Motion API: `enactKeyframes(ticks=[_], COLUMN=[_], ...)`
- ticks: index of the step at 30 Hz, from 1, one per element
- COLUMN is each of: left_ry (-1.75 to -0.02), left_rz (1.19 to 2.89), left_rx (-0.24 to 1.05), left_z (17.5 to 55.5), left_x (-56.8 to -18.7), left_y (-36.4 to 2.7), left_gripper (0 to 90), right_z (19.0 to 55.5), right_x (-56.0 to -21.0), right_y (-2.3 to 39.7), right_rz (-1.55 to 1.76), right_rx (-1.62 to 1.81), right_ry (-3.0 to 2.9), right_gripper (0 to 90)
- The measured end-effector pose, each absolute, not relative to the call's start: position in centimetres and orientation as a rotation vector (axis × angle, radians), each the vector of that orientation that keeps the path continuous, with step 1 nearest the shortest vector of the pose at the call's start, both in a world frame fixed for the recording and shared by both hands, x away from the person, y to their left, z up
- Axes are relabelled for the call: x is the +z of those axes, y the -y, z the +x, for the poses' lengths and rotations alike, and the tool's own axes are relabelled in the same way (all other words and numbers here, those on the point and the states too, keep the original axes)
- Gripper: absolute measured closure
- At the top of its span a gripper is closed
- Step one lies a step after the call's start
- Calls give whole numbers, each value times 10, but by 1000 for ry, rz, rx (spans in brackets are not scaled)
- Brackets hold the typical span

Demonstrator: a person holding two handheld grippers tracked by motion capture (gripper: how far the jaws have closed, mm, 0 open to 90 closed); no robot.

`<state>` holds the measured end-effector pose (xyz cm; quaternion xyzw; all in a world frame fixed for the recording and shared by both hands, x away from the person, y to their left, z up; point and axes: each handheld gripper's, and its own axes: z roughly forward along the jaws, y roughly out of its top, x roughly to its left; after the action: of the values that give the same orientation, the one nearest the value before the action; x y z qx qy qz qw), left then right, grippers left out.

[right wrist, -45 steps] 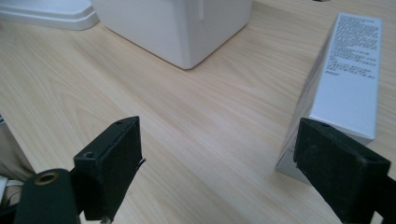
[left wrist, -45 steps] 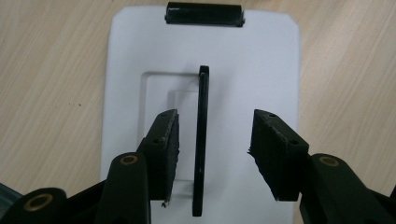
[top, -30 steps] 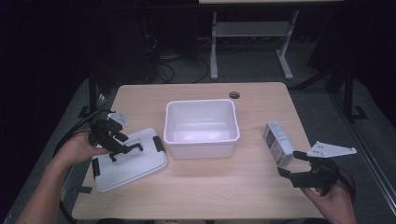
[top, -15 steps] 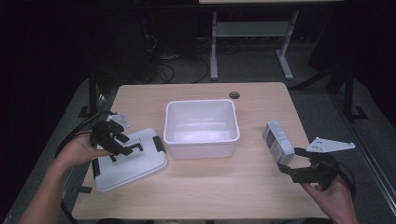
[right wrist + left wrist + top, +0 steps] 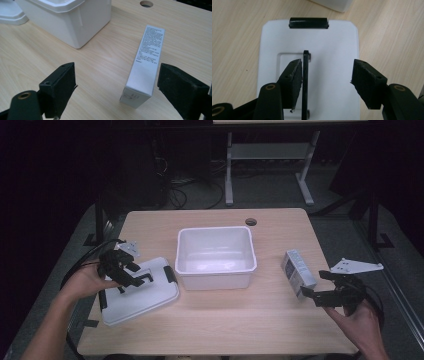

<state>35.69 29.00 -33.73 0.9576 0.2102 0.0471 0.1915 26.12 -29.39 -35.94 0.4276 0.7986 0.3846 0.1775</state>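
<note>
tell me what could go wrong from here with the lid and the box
The left gripper has just been opening around the lid's upright black handle; one pad may still touch it, so pulling away could drag the lid.
The box sits off-centre between the open right gripper jaws, close to one pad; closing now may push or tip it.

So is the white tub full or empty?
Empty. The high view looks straight into the tub and shows only its bare white bottom. Its lid lies off, on the table beside it.
</note>
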Motion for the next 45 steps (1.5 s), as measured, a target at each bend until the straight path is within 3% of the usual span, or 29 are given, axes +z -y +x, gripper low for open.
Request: enactKeyframes(ticks=[25,45], left_ry=[-556,-563], left_rz=[2657,2625], left_rx=[154,176], left_z=[345,339], left_x=[-336,-330], left_y=[-285,-294], left_gripper=[360,352], right_z=[295,330], right_x=[-347,-366], right_y=[289,284], right_rz=[1268,1390], right_rx=[991,845], right_ry=[-2261,-2269], right_gripper=[145,151])
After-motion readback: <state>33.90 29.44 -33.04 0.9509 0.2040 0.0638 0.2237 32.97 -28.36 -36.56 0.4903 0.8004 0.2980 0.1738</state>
